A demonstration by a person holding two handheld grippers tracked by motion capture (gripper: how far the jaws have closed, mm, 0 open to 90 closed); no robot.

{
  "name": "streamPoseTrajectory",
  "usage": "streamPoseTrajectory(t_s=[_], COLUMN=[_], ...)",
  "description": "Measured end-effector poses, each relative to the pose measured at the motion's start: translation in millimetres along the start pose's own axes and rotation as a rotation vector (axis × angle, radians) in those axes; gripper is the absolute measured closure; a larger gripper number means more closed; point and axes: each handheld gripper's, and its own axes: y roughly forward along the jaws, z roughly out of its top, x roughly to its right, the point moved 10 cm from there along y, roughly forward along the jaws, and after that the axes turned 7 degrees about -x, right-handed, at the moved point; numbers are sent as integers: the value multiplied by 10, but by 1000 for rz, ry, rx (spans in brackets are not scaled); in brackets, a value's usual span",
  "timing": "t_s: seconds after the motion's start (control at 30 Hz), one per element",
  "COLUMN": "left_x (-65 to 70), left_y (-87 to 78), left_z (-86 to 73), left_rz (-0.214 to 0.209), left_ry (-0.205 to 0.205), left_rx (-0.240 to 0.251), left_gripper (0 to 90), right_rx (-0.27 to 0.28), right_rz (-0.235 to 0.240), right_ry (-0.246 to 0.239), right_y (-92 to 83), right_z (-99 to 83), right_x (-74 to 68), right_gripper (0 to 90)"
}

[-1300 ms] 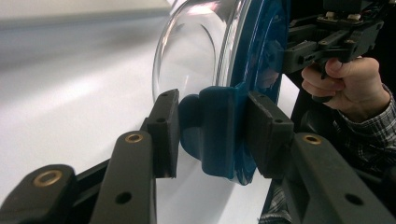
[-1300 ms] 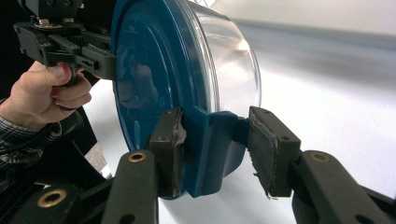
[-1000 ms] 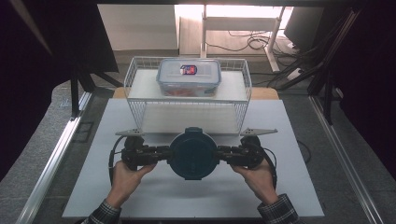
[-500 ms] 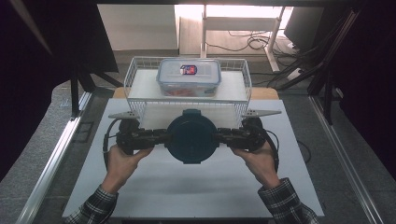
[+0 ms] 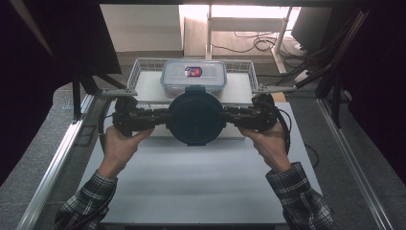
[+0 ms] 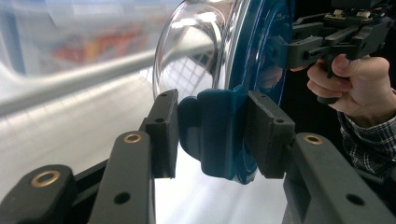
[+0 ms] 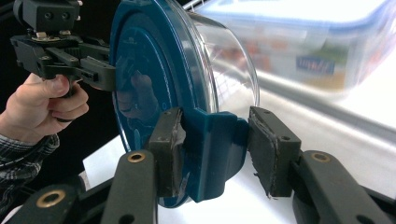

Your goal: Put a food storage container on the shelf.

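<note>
Raised container (image 5: pixel 195 120), lid up, level

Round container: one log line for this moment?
object: round container | left gripper: shut on latch | right gripper: shut on latch | position: above table, near wire basket

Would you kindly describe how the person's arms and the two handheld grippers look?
Both forearms wear dark plaid sleeves. The left gripper and right gripper are black, boxy tools, each with a black cable looping off it. Their jaws are black bars with brass-coloured rivets and flat dark pads, scuffed on the right.
</note>
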Motion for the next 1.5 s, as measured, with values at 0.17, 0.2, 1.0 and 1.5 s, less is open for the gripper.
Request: streamPoseTrajectory(t_s=[0.17, 0.2, 1.0, 1.5], left_x=[-31, -40, -305, -577], left_y=[-89, -111, -276, -139], left_z=[237, 285, 1117, 1224], left_rz=[8, 11, 14, 17], left_ry=[8, 10, 5, -53], left_rx=[16, 18, 39, 30], left_gripper=[573, 573, 571, 566], right_rx=[19, 21, 76, 67], right_rz=[0, 1, -5, -7], right_ry=[-10, -11, -14, 38], right_y=[-33, -38, -74, 81], right_z=[242, 292, 1176, 1288], right_x=[9, 11, 212, 467], right_gripper=[560, 560, 559, 557])
